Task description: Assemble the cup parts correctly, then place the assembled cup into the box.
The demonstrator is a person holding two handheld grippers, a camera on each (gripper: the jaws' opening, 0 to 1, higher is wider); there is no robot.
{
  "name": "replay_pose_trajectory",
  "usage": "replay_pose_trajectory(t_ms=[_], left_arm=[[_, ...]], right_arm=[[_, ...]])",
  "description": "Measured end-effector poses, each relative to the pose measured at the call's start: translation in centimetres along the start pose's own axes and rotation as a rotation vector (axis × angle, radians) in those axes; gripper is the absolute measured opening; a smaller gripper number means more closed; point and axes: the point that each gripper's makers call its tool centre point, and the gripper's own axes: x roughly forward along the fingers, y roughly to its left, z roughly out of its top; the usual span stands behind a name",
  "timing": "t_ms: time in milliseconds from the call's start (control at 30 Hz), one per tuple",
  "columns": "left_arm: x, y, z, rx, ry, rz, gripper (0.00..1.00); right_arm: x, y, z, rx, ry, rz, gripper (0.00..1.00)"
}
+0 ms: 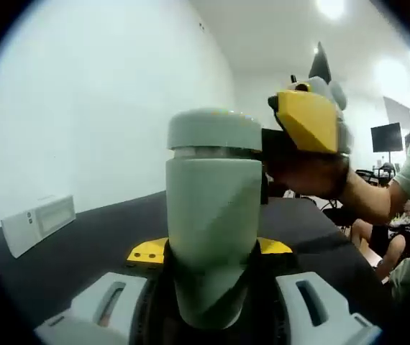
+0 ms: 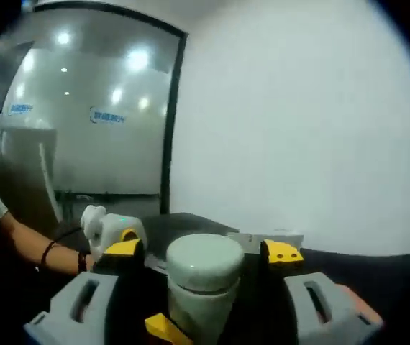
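Now left gripper [image 1: 208, 287] clamps cup [image 1: 212, 215]; right gripper [image 2: 203, 253] jaws flank lid [image 2: 205, 262].

Cup [image 1: 213, 215] pale sage green, lid [image 1: 214, 129] lighter grey-green. Left gripper [image 1: 212, 251] grey with yellow-tipped fingers [image 1: 146, 251]. Right gripper [image 1: 309, 118] at 1 o'clock: yellow and grey. Table [image 1: 83, 244] black. Wall [image 1: 83, 108] white. White box [image 1: 38, 223] at 9 o'clock. Black wristband [image 2: 44, 254].

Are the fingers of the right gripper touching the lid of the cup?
Cannot tell. In the right gripper view, the fingers flank the lid closely, but dark shadow hides any contact or gap.
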Motion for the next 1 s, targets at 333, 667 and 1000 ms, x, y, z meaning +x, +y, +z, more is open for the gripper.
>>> replay_pose_trajectory(t_ms=[333,667,1000], left_arm=[[0.0,0.2,0.0,-0.007,-0.007,-0.007,0.40],[0.0,0.1,0.0,-0.010,-0.004,-0.008,0.39],[0.0,-0.2,0.0,-0.009,0.000,-0.004,0.39]], right_arm=[[-0.1,1.6,-0.7,0.109,0.102,0.366,0.49],[0.9,3.2,-1.7,0.098,0.122,0.399,0.39],[0.9,2.0,-1.8,0.083,0.110,0.070,0.39]])
